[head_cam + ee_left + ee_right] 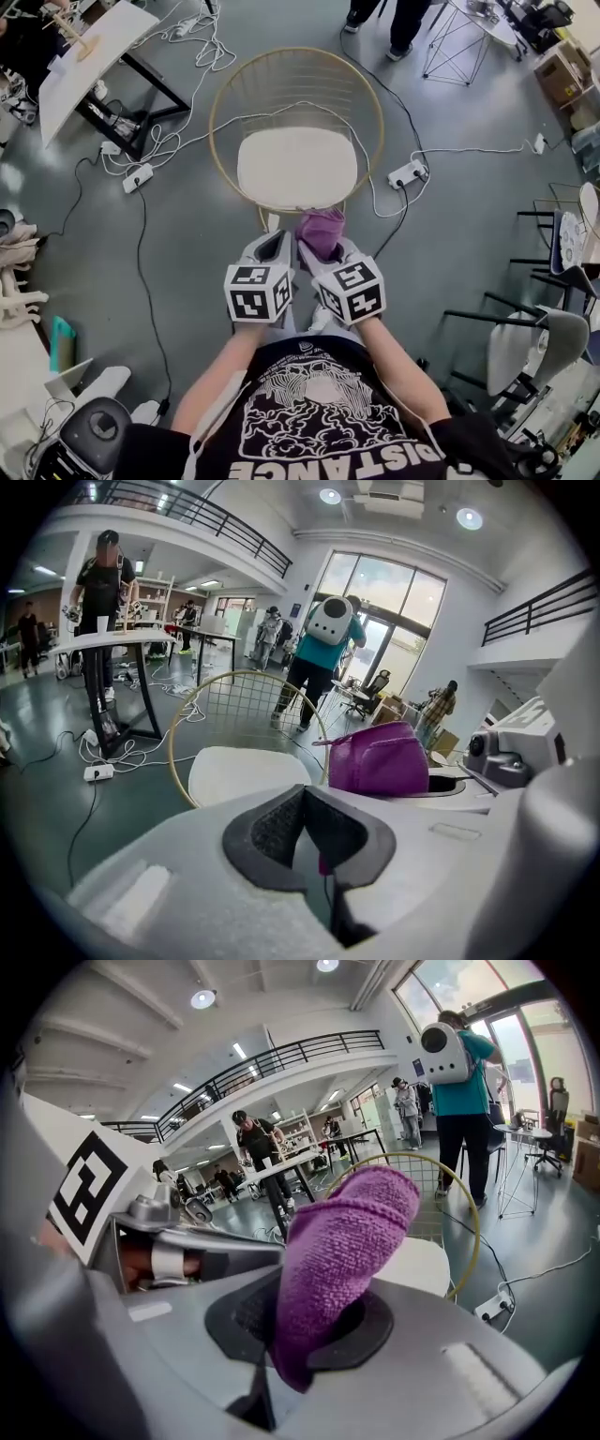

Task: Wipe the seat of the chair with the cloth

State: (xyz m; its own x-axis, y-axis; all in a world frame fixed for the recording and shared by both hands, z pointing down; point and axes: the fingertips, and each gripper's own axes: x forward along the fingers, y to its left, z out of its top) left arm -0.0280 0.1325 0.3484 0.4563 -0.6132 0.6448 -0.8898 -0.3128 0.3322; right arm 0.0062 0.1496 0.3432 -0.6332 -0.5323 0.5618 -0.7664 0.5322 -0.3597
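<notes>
A round chair with a gold wire frame point(225, 84) and a white seat cushion point(296, 166) stands on the floor just ahead of both grippers. My right gripper point(323, 246) is shut on a folded purple cloth point(321, 232), which sticks up out of its jaws point(342, 1241) in front of the seat's near edge. My left gripper point(277, 246) hangs close beside it on the left, shut with nothing between its pads point(272, 827). The cloth point(380, 758) and the seat point(246, 772) also show in the left gripper view.
White cables and power strips point(408, 173) trail over the grey floor around the chair. A white table point(80, 56) stands far left, other chairs point(534, 342) at the right. A person point(389, 23) stands beyond the chair. Another power strip point(137, 178) lies to the left.
</notes>
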